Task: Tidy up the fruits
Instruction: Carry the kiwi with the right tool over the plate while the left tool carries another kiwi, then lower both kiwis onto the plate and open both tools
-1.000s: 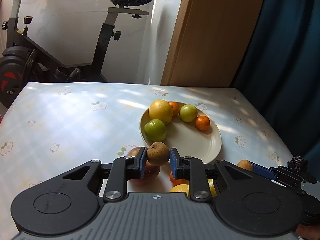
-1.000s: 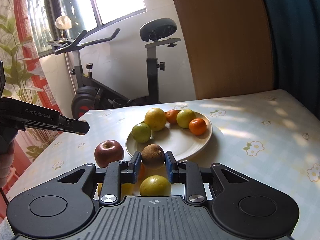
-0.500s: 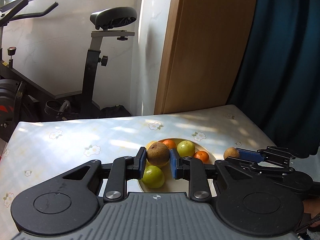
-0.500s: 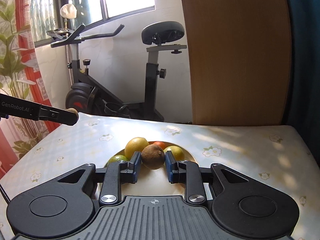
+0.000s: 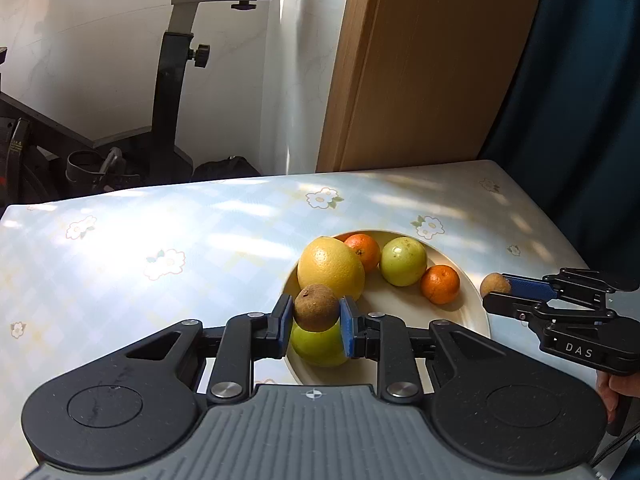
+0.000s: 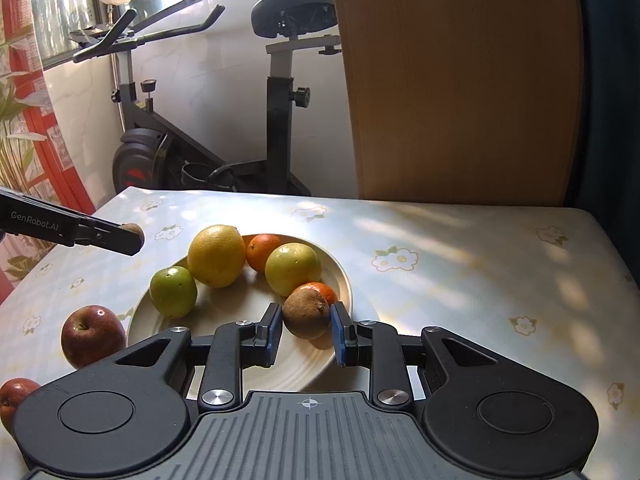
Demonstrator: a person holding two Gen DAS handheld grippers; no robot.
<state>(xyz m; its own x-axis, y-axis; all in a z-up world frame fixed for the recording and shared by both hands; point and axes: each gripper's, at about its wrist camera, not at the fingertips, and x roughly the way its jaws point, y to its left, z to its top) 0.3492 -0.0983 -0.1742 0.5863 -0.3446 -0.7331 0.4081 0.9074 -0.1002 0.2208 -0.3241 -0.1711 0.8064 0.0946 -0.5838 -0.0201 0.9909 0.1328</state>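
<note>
Now each gripper, left (image 5: 316, 326) and right (image 6: 306, 330), clamps a brown fruit (image 5: 316, 307) over the plate (image 5: 476, 320); I lower both into bare spots near its rim before releasing.

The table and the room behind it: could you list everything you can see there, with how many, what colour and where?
plate: one, cream, mid table
large citrus: one, yellow, on the plate
green fruits: two on the plate, a third paler yellow-green
oranges: two, small, on the plate
red apples: two, on the cloth left of the plate
tablecloth: one, pale blue, flowered
exercise bike: one, black, behind the table
wooden panel: one, tan
curtain: dark blue
left gripper: shut on a brown fruit
right gripper: shut on another brown fruit
</note>
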